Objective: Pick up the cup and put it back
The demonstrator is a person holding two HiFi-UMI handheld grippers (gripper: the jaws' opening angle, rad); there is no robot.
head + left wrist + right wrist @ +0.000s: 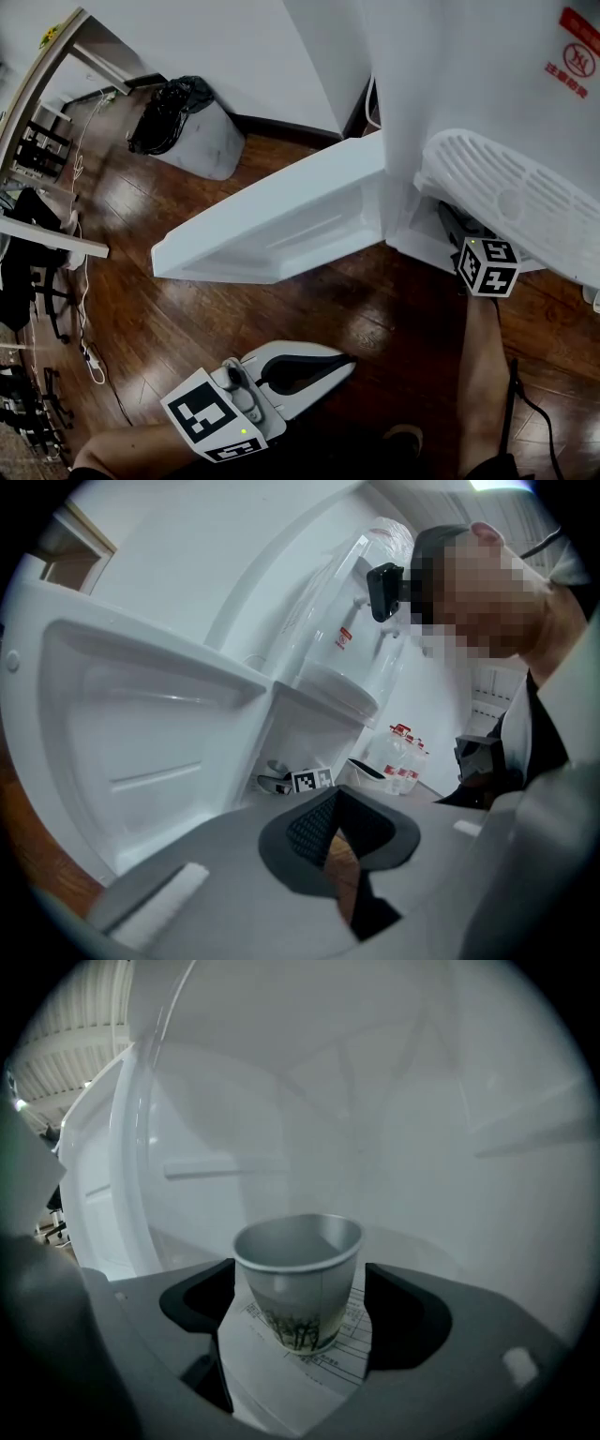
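A paper cup (298,1283) with a tree print stands upright on a printed sheet of paper (281,1372) inside a white fridge compartment. My right gripper (300,1290) has one jaw against each side of the cup's rim and is shut on it. The head view shows only that gripper's marker cube (488,267) at the fridge opening; its jaws and the cup are hidden there. My left gripper (323,367) hangs low over the wooden floor, in front of the fridge. Its jaws (342,846) are shut on nothing, with a slit of floor showing between them.
The white fridge door (281,220) stands open to the left. A white slatted basket (511,202) juts out above my right gripper. A grey bin with a black bag (183,122) stands at the wall. Cables (89,356) trail on the floor at left. Water bottles (405,759) stand beyond the fridge.
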